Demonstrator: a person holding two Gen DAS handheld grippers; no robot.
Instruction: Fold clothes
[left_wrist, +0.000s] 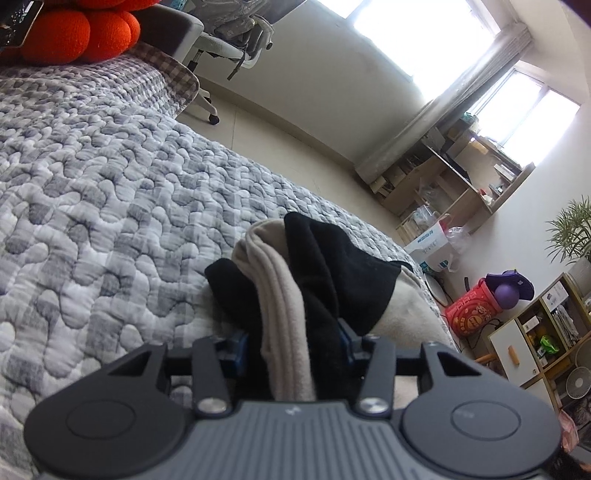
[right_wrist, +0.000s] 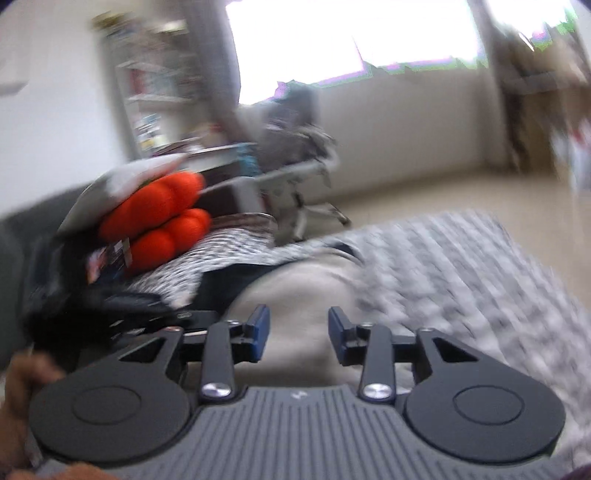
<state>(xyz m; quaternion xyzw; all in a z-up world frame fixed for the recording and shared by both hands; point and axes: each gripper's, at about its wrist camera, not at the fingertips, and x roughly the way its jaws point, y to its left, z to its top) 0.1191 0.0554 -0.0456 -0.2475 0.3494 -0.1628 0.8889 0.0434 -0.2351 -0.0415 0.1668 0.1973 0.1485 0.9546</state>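
While the left gripper (left_wrist: 291, 347) clamps the beige-and-black garment (left_wrist: 317, 266) on the quilt (left_wrist: 110, 192), the right gripper (right_wrist: 299, 332) gapes empty above it.

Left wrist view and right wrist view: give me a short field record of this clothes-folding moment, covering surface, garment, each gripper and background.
surface: bed with a grey quilted cover
garment: beige and black garment, bunched in folds on the bed
left gripper: left gripper, jaws closed on the bunched cloth
right gripper: right gripper, jaws apart, nothing between them, beige cloth beneath; view blurred
background: orange plush cushion at the far end of the bed, office chair on the floor beyond
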